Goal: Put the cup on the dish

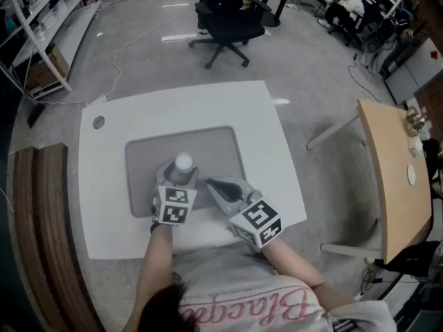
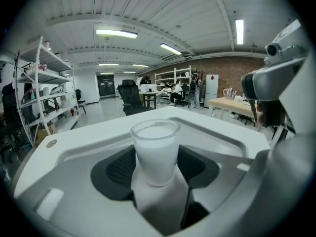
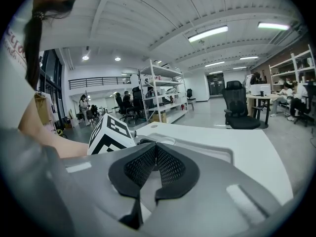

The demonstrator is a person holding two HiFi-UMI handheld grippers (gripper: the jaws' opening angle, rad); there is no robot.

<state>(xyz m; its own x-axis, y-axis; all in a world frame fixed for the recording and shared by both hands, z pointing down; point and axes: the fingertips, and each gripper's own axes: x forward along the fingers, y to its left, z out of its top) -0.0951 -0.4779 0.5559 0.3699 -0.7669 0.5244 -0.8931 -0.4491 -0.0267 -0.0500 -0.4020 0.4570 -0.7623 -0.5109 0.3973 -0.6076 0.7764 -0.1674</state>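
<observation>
A white frosted cup (image 1: 183, 163) stands upright between the black pads of my left gripper (image 1: 181, 173), over the near left part of a shallow grey dish (image 1: 223, 147) on the white table. In the left gripper view the cup (image 2: 155, 149) fills the gap between the jaws and both pads press on its sides. I cannot tell whether its base rests on the dish (image 2: 217, 135). My right gripper (image 1: 211, 183) hovers just to the right of the cup, over the dish's near edge. Its pads (image 3: 170, 164) meet, with nothing between them.
The white table (image 1: 259, 113) has a small round grommet (image 1: 98, 122) at its far left corner. A black office chair (image 1: 225, 16) stands beyond the table, metal shelves (image 1: 48, 26) at the far left and a wooden desk (image 1: 387, 171) at the right.
</observation>
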